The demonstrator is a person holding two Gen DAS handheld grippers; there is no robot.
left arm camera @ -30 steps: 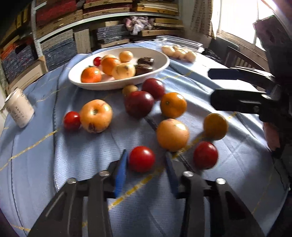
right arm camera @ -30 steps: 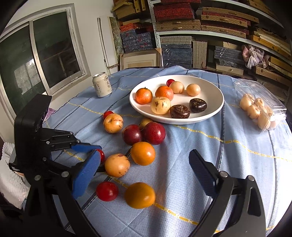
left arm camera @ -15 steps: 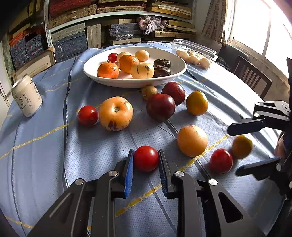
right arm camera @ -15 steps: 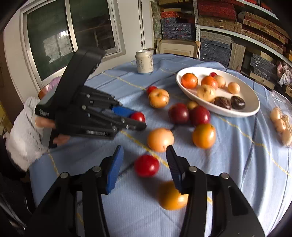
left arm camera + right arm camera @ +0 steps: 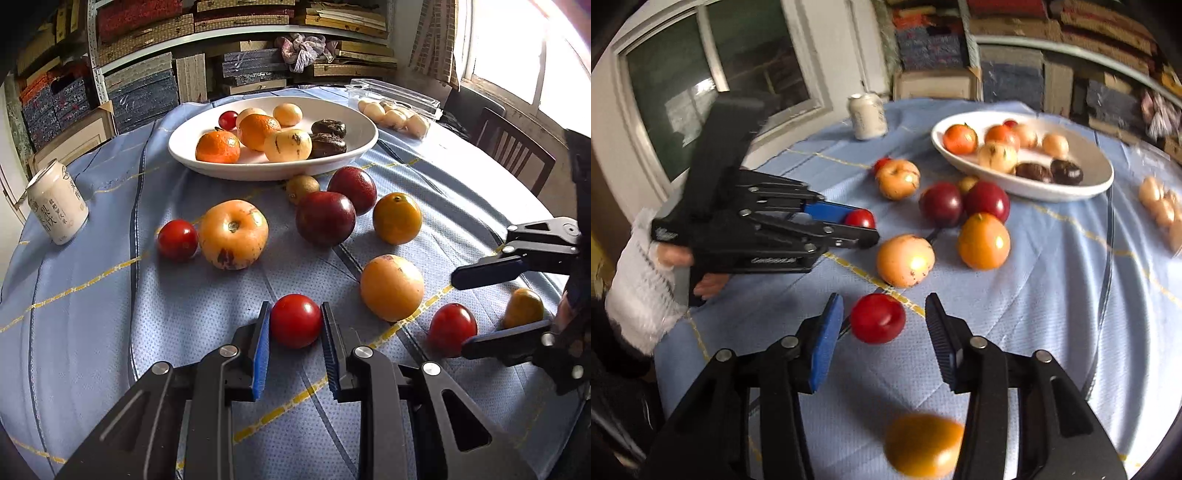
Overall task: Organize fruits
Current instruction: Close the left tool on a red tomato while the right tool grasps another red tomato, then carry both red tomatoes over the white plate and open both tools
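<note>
Shelved storeroom; round surface (image 5: 92,314) under blue cloth. White bowl (image 5: 362,147) at far side holds oranges, pale fruit, dark fruit. Loose fruit scattered before it. Your left gripper (image 5: 293,325) clamped on red tomato (image 5: 295,320), low on cloth. Your right gripper (image 5: 882,325) closing, pads not yet touching second red tomato (image 5: 877,318) between them. Can (image 5: 57,203) stands at left edge.

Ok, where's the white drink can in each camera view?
Left wrist view: the white drink can stands at the far left edge on the blue cloth, left of the bowl.
Right wrist view: the can stands near the top centre, again left of the bowl, slightly blurred.
Shared landmark: the white oval bowl holding fruit.
</note>
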